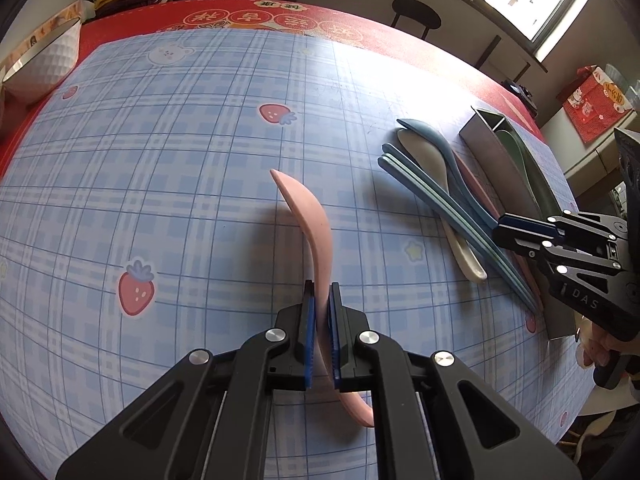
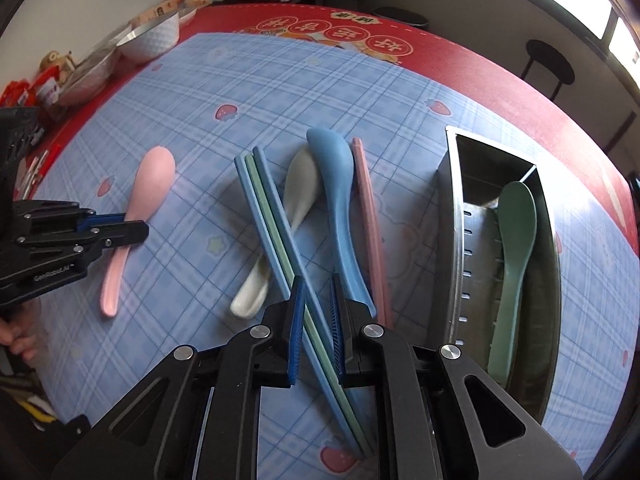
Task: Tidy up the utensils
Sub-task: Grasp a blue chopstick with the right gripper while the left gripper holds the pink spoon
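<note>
My left gripper [image 1: 321,296] is shut on the handle of a pink spoon [image 1: 312,220], whose bowl points away over the blue checked mat. From the right wrist view the pink spoon [image 2: 154,180] and left gripper [image 2: 136,228] sit at the left. My right gripper [image 2: 317,296] is closed around a bundle of blue and green chopsticks [image 2: 272,216] that crosses slantwise between its pads. Beside them lie a white spoon [image 2: 300,188], a blue spoon [image 2: 340,200] and pink chopsticks [image 2: 370,220]. A metal utensil holder [image 2: 452,240] at the right holds a green spoon [image 2: 514,240].
A white dimpled bowl [image 1: 44,64] stands at the far left edge on the red tablecloth, with snack packets [image 2: 48,80] near it. A black stool [image 1: 416,16] stands beyond the table. A person's fingers [image 1: 596,348] grip the right tool's handle.
</note>
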The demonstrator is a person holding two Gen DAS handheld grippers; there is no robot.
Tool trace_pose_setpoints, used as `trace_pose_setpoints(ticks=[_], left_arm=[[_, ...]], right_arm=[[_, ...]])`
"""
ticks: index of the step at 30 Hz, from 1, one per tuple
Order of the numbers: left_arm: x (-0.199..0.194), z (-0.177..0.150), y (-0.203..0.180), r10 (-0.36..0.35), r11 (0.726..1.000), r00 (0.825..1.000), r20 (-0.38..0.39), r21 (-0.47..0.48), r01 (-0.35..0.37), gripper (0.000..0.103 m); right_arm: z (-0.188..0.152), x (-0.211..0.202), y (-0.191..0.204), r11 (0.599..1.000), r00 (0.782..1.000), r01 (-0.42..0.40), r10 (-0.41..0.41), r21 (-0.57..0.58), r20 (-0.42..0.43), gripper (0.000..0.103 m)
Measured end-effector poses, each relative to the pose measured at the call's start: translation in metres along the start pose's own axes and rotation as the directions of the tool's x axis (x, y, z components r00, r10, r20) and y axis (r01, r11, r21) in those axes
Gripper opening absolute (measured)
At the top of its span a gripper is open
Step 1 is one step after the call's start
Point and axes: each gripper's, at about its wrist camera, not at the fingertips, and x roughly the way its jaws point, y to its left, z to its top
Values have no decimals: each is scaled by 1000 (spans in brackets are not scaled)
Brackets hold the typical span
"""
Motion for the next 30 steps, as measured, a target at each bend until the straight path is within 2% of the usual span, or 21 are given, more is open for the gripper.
trace_pose_setpoints(ticks=[4, 8, 13, 18, 21, 24, 30], left_arm=[[-2, -3, 5, -27, 1000, 1000, 7, -4, 27, 8], [-4, -4, 12, -47, 999, 999, 11, -12, 47, 8], [-7, -5, 17, -67, 998, 998, 8, -14, 68, 8], [-8, -6, 19, -77, 997, 997, 11, -12, 78, 8], [-8, -6, 19, -80, 997, 997, 11, -10, 80, 8], [-8, -6, 19, -81, 997, 997, 11, -7, 81, 8], [-7, -5, 19, -91, 996, 996, 6, 10, 91, 8]], right_arm=[[4, 7, 5, 1000, 1000, 17, -17, -6, -15, 12], [3, 14, 3, 997, 998, -7, 11, 71, -55, 12], [1, 19, 8, 990, 998, -28, 36, 138, -54, 12], [-2, 18, 11, 982, 1000, 0, 4, 191, -22, 12], [-6, 17, 16, 985, 999, 29, -31, 172, 7, 12], [-10, 16, 16, 985, 999, 24, -32, 172, 39, 12], [-10, 16, 21, 987, 997, 49, -57, 152, 49, 12]])
